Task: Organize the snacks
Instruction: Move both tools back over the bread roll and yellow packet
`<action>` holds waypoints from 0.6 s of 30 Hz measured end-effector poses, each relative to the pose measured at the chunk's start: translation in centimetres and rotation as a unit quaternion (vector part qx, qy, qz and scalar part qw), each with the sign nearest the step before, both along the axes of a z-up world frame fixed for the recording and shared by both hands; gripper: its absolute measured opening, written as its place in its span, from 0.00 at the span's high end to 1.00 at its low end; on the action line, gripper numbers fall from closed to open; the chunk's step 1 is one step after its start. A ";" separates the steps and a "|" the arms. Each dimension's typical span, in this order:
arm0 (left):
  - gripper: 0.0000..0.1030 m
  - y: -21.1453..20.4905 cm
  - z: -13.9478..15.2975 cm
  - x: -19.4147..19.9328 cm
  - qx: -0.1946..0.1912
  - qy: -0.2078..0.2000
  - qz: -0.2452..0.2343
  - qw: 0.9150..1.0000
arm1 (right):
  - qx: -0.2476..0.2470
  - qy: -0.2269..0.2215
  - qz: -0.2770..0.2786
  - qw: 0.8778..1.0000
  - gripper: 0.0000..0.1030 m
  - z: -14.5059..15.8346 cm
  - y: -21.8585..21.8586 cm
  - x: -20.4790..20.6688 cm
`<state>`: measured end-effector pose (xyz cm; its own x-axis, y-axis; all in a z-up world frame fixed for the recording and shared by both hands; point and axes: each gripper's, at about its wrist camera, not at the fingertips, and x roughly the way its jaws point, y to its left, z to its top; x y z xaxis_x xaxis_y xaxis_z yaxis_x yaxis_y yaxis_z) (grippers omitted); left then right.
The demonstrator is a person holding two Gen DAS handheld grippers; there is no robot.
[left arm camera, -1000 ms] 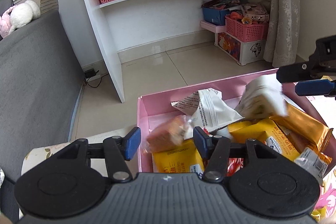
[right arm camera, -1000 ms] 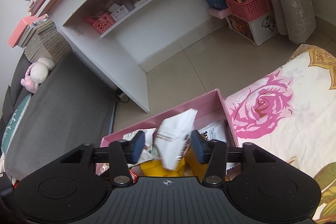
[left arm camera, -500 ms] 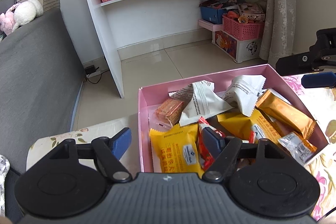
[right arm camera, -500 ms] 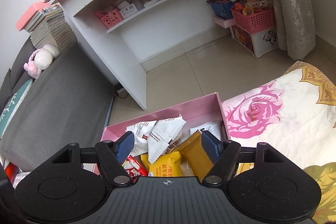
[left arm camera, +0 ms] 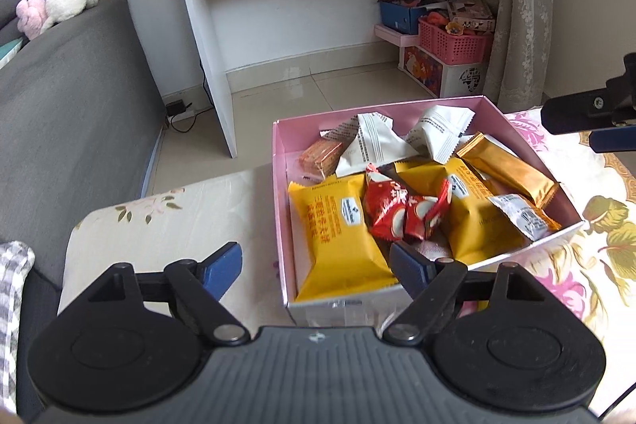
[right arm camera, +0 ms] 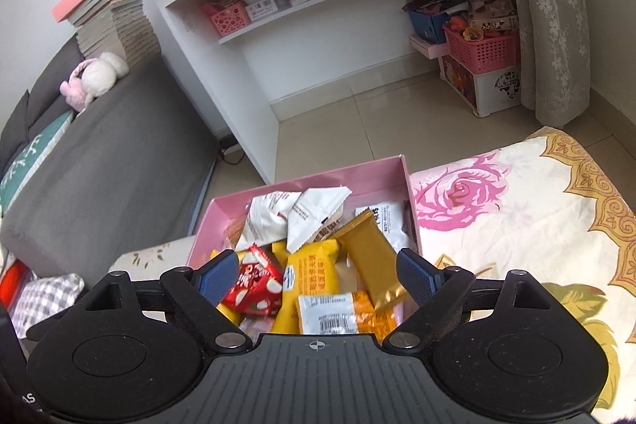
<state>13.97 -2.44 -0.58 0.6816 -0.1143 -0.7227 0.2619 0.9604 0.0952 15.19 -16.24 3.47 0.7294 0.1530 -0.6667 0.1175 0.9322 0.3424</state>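
Snacks [left arm camera: 401, 209] piled loose in pink box [left arm camera: 278, 161], frame centre, on floral bedspread [right arm camera: 516, 225].
Left hand-held gripper [left arm camera: 318, 265] and right hand-held gripper [right arm camera: 318, 273] both spread apart, holding nothing. No loose packets visible outside; task looks nearly done.

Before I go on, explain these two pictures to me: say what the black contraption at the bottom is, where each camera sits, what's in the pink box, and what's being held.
There is no robot here. A person holds a hand tool with a two-finger claw in each hand, and a wide-angle camera on each tool looks forward along its blue-tipped fingers. One picture comes from the left claw, the other from the right claw. Both look down at a pink box on a flowered cloth. The box holds wrapped snacks: yellow packets, a red packet, white packets and a gold bar. Both claws are open and hold nothing. The dark piece at the right edge of the left picture is the other tool.
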 end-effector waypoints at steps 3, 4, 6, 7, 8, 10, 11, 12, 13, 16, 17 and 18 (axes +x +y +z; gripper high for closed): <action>0.19 0.3 0.2 -1.0 -0.002 0.003 0.003 1.000 | -0.005 0.002 0.009 1.000 0.12 0.3 0.6 -1.1; 0.18 0.4 0.2 -1.3 -0.003 0.005 0.004 1.000 | -0.007 0.003 0.012 1.000 0.12 0.4 0.8 -1.4; 0.17 0.6 0.3 -1.8 -0.004 0.010 0.005 1.000 | -0.013 0.003 0.017 1.000 0.10 0.5 1.1 -2.1; 0.16 0.6 0.4 -2.1 -0.004 0.013 0.006 1.000 | -0.018 0.004 0.020 1.000 0.10 0.6 1.3 -2.5; 0.16 0.6 0.4 -2.4 -0.004 0.015 0.007 1.000 | -0.021 0.004 0.021 1.000 0.09 0.6 1.4 -2.8; 0.15 0.8 0.5 -3.0 -0.005 0.019 0.008 1.000 | -0.028 0.006 0.023 0.999 0.09 0.8 1.7 -3.3; 0.14 1.0 0.5 -3.4 -0.007 0.021 0.009 1.000 | -0.030 0.007 0.023 0.999 0.09 0.9 1.8 -3.6; 0.14 1.0 0.6 -3.7 -0.009 0.022 0.009 1.000 | -0.032 0.008 0.024 0.999 0.08 0.9 1.8 -3.9; 0.13 1.1 0.7 -4.0 -0.011 0.023 0.009 1.000 | -0.035 0.008 0.025 0.999 0.07 1.0 1.9 -4.2; 0.08 1.3 0.9 -4.9 -0.015 0.025 0.013 0.999 | -0.042 0.009 0.025 0.999 0.05 1.1 2.0 -5.1; 0.06 1.3 1.0 -5.2 -0.016 0.025 0.015 0.999 | -0.045 0.010 0.025 0.999 0.05 1.1 2.0 -5.4; 0.05 1.4 1.0 -5.5 -0.017 0.026 0.016 0.999 | -0.049 0.014 0.026 0.998 0.05 1.1 2.0 -5.7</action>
<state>8.51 -1.06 0.46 0.6471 -0.1187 -0.7531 0.2345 0.9709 0.0485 9.54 -14.28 4.57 0.7033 0.1233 -0.7001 0.0765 0.9660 0.2469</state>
